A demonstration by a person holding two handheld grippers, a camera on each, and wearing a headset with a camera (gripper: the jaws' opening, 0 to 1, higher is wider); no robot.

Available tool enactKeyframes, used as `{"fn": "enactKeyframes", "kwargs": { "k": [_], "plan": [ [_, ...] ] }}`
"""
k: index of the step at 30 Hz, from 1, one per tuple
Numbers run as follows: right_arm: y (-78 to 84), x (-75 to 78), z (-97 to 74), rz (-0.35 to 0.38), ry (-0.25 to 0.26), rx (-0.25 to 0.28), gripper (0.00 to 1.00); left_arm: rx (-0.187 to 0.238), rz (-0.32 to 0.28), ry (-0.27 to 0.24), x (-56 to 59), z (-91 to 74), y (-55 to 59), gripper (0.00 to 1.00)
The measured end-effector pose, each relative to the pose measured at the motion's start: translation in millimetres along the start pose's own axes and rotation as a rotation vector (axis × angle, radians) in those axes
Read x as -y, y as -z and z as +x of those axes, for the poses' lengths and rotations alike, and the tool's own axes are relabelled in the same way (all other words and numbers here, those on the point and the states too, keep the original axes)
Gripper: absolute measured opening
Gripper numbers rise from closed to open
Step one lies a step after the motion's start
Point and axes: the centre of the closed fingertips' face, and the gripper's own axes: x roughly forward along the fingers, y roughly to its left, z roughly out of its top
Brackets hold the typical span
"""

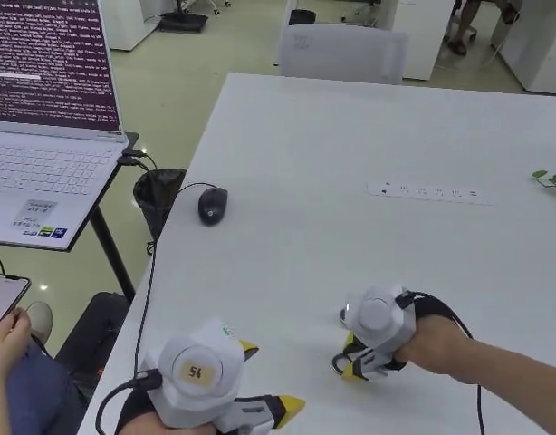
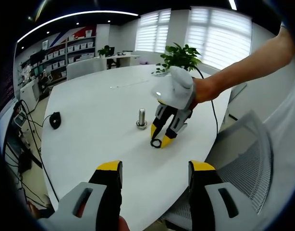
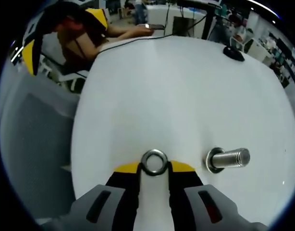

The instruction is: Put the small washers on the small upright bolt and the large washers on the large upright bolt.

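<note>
Head view: a white table [image 1: 350, 154] was seen, with a laptop [image 1: 43, 136] on a side stand at ten o'clock. A black mouse [image 1: 213, 204] lay toward nine o'clock and a white power strip [image 1: 423, 191] at two o'clock. The left gripper [image 1: 271, 376] was held at seven o'clock over the table's near edge, its yellow tips spread apart. The right gripper [image 1: 352, 364] was held in a hand [image 1: 441, 349] at five o'clock, tips pointed down at the tabletop.

Left gripper view: its own yellow-tipped jaws were seen apart at six o'clock. The right gripper [image 2: 159, 139] was seen near centre, with a washer [image 2: 157, 143] pinched at its tips. Whether the washer touched the table could not be told. An upright bolt [image 2: 141, 118] stood on the table just beside that gripper, at its ten o'clock. A potted plant [image 2: 178, 55] was seen at twelve o'clock.

Right gripper view: the jaws were clamped on the washer [image 3: 154, 152], which was held at six o'clock. The bolt [image 3: 229, 158] was seen at four o'clock, near the washer but apart from it. The left gripper [image 3: 62, 36] was seen at ten o'clock.
</note>
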Motion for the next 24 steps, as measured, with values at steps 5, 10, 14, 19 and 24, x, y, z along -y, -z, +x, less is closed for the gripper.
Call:
{"fn": "enactKeyframes", "kwargs": {
  "k": [5,10,14,19,24],
  "plan": [
    [1.8,-1.5,-2.3,0.061,0.013,0.039,0.23,-0.001,-0.002,-0.004,1.5,-1.1,1.0,0.55],
    [-2.9,-2.3,-6.5,0.102,0.029,0.091,0.23,-0.002,-0.005,-0.005,2.5,-1.6,1.7,0.55],
    [-6.7,-0.5,-10.8,0.154,0.043,0.127,0.23,-0.003,-0.004,-0.006,3.1,-2.1,1.5,0.55],
    [-7.4,2.5,-18.7,0.162,0.072,0.146,0.23,-0.002,-0.002,-0.007,2.8,-2.3,0.3,0.55],
    [-11.5,12.6,-42.2,0.202,0.138,0.196,0.23,-0.001,-0.001,-0.006,3.1,-2.8,-0.7,0.55]
  ]
}}
